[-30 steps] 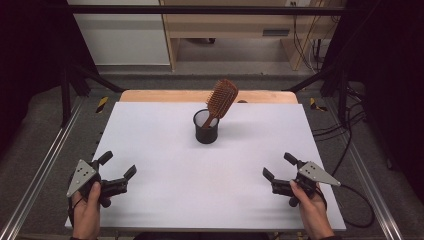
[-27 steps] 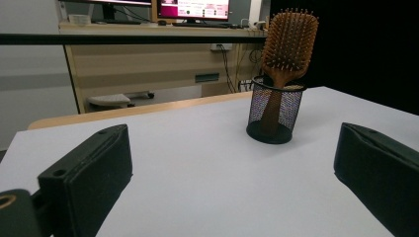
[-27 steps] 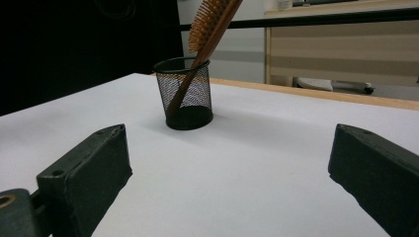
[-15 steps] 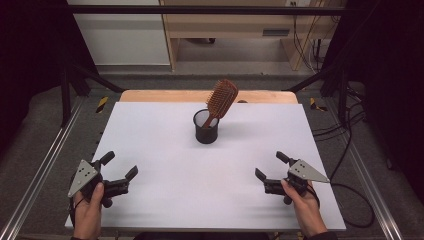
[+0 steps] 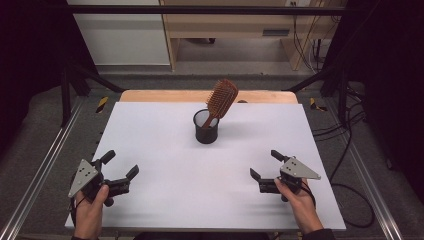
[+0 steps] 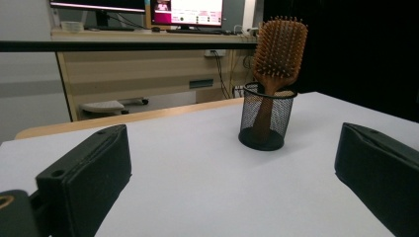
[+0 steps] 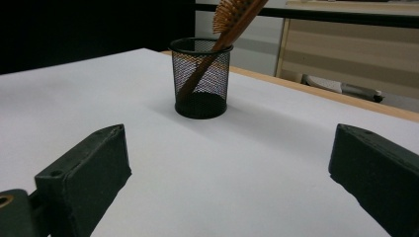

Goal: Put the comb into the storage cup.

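Observation:
A wooden paddle hairbrush (image 5: 221,98) (image 6: 278,48) (image 7: 236,22) leans handle-down in a black mesh cup (image 5: 206,126) (image 6: 265,117) (image 7: 202,78) at the middle back of the white table (image 5: 165,145). My left gripper (image 5: 120,164) (image 6: 232,177) rests near the front left corner, open and empty, aimed toward the cup. Held low at the front right, my right gripper (image 5: 266,164) (image 7: 230,177) is open too, with nothing between its fingers. Both grippers stand well short of the cup.
A wooden strip (image 5: 150,95) runs along the table's far edge. Metal rails (image 5: 47,160) flank the table on both sides. A desk with monitors (image 6: 185,12) stands beyond it, and cables (image 5: 345,135) lie on the floor at the right.
My right gripper has moved left and slightly forward across the table. The left gripper, cup and brush have stayed put.

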`<state>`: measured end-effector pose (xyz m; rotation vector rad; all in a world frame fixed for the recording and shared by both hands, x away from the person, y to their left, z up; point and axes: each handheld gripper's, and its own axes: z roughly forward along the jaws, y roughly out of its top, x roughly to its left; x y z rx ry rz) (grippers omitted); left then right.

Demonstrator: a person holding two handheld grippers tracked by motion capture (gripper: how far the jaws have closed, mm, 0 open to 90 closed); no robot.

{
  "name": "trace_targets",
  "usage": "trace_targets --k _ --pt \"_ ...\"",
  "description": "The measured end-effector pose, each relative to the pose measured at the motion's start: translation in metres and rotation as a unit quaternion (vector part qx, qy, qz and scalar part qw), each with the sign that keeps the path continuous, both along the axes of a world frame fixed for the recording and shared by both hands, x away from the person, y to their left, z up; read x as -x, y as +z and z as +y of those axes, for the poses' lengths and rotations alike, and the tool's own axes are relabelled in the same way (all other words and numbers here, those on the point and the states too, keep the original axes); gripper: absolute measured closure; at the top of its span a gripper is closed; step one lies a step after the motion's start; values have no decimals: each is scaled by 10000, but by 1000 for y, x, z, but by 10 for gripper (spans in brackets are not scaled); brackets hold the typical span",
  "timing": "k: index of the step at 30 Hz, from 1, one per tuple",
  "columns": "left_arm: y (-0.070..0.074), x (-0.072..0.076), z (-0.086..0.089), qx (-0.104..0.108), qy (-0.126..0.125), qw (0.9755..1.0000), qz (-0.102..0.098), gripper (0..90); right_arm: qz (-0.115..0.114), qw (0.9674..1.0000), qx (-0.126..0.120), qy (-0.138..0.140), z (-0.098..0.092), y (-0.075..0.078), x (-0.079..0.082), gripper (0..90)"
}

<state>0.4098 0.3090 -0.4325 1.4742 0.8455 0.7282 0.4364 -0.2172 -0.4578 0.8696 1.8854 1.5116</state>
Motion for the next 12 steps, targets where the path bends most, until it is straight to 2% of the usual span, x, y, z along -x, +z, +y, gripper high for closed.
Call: trace_targets --k 8,12 --pt "0 -1 3 49 56 10000 1 10 135 9996 181 141 5 -1 -2 27" --pt "-2 -2 4 85 129 9998 80 13 209 9997 107 104 0 -2 -2 28"
